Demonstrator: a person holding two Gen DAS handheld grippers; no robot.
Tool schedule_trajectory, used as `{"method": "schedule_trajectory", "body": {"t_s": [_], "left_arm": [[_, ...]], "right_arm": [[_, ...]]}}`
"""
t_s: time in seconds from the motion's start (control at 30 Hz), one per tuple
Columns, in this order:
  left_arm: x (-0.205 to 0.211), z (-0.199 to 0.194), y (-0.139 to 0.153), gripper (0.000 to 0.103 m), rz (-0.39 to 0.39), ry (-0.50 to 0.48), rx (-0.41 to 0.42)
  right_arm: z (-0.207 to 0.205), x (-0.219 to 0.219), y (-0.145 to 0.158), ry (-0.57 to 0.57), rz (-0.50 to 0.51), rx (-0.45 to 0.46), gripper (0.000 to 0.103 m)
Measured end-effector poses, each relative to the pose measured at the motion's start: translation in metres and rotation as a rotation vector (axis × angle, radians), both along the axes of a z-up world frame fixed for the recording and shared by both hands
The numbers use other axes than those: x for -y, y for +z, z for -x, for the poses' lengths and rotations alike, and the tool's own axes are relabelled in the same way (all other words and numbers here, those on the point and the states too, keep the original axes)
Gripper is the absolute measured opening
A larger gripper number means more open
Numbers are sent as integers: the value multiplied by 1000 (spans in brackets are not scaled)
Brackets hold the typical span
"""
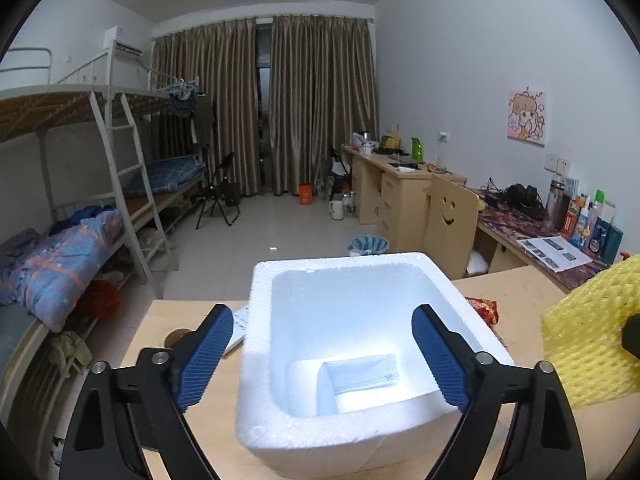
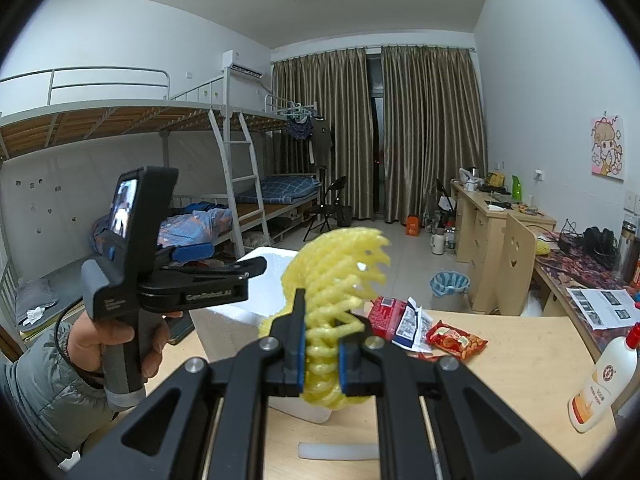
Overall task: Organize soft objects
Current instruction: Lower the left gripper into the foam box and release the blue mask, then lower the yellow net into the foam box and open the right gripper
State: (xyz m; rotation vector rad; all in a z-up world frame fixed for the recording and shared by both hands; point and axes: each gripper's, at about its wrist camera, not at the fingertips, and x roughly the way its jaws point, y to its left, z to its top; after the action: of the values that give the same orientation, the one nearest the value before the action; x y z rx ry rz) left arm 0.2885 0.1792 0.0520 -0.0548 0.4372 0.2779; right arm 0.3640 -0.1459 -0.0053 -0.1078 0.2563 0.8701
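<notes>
Between its blue pads, the right gripper (image 2: 320, 356) is clamping a yellow foam mesh sleeve (image 2: 336, 276) above the pale wooden table (image 2: 520, 356). Beyond, the left gripper (image 1: 322, 354) is hovering spread wide over a white styrofoam box (image 1: 260, 360) holding a folded pale-blue cloth (image 1: 360, 374).

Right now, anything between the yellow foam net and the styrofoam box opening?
Nothing visible. The right gripper holds the yellow foam net beside the white styrofoam box, whose open top holds only a folded blue cloth. The left gripper hangs open over it.
</notes>
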Motion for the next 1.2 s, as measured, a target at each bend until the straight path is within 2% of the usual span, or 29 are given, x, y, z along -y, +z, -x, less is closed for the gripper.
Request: {"method": "schedule_trajectory", "body": {"t_s": [0.1, 0.23, 0.4, 0.6, 1.2], "left_arm": [[-4, 10, 3, 99, 3, 17, 23], [-3, 22, 7, 100, -34, 56, 49], [-6, 35, 9, 102, -38, 61, 63], [-21, 51, 12, 103, -19, 87, 95], [-37, 56, 3, 103, -27, 132, 122]], "right_arm": [[0, -1, 1, 5, 1, 1, 15], [-2, -6, 1, 12, 7, 0, 15], [-7, -13, 3, 19, 12, 3, 15], [-16, -27, 2, 19, 32, 5, 15], [-53, -72, 0, 34, 78, -9, 15]]}}
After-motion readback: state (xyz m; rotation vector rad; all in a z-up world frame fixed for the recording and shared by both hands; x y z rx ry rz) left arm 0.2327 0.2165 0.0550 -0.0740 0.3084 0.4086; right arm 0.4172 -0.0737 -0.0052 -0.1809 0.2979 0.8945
